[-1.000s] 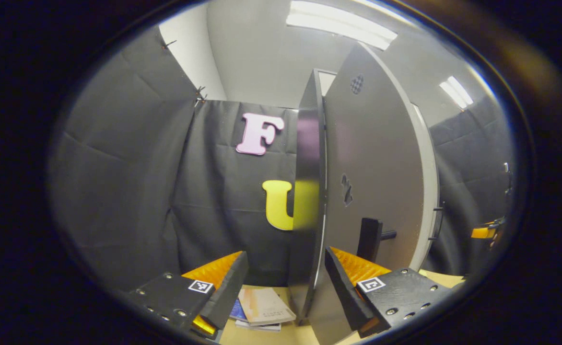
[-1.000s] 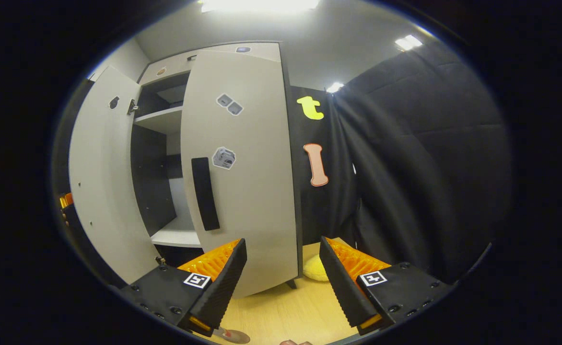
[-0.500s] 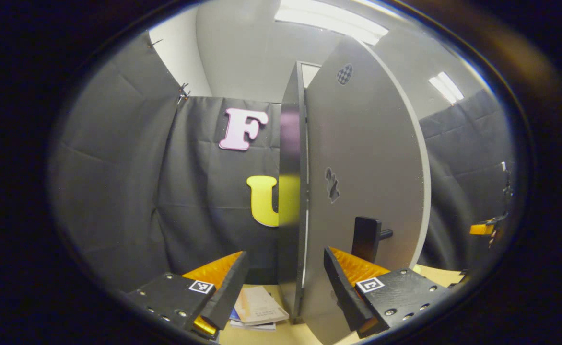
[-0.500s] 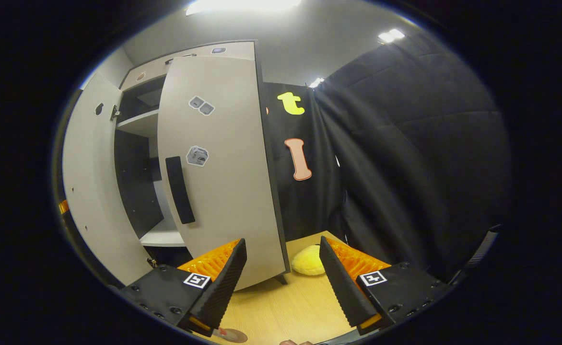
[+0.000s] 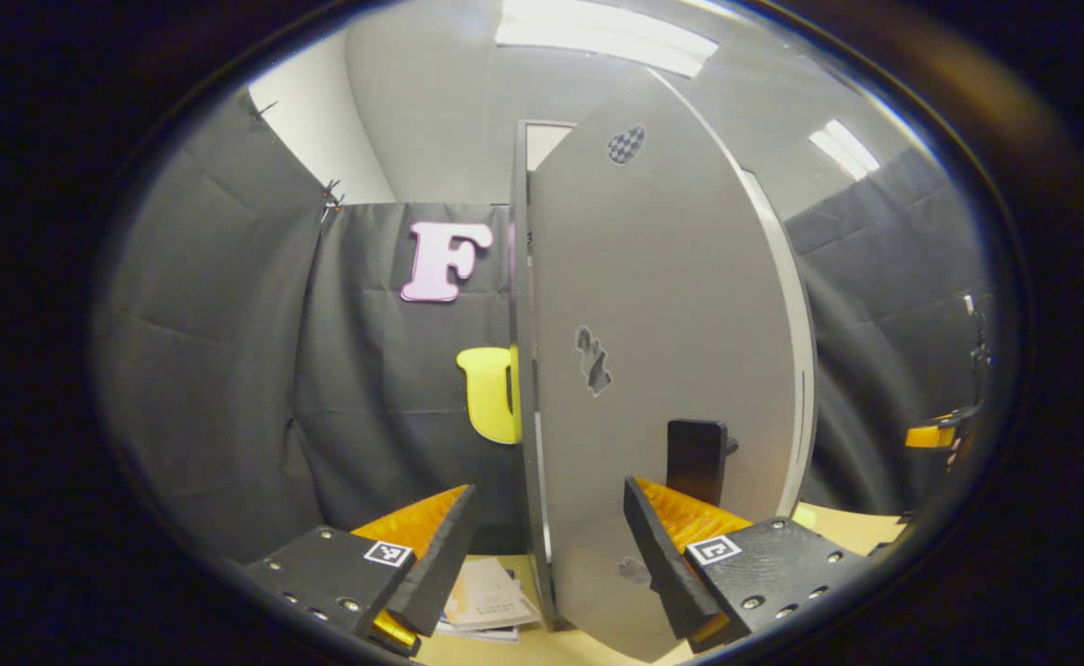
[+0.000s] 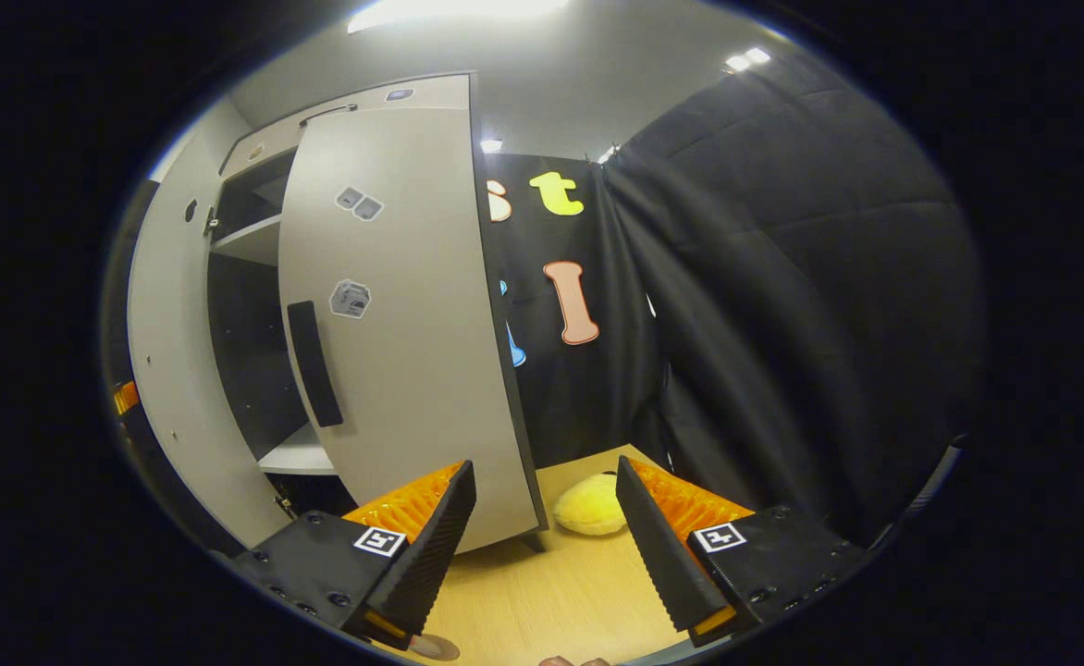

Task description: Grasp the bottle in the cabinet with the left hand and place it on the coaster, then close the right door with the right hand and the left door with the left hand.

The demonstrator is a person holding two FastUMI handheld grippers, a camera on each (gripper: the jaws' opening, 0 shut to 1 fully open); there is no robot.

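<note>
In the left gripper view the pale left door (image 5: 671, 324) stands close ahead, its outer face toward me and its thin edge (image 5: 525, 388) above the gap between my fingers. Its dark handle (image 5: 697, 455) sits just above one finger (image 5: 662, 546). My left gripper (image 5: 547, 560) is open and holds nothing; I cannot tell whether it touches the door. In the right gripper view the right door (image 6: 403, 314) with its dark handle (image 6: 314, 363) hangs partly closed over the cabinet (image 6: 246, 351). My right gripper (image 6: 547, 546) is open, low over the table, apart from that door.
A yellow plush (image 6: 593, 506) lies on the wooden table (image 6: 551, 601) by the right door's lower corner. A small round disc (image 6: 433, 647) shows at the table's near edge. Books (image 5: 491, 601) lie below the left door. Black cloth walls both sides.
The left door has swung further toward the cabinet as my left gripper followed it. In the right gripper view the cabinet has slid left and the plush has come into fuller sight.
</note>
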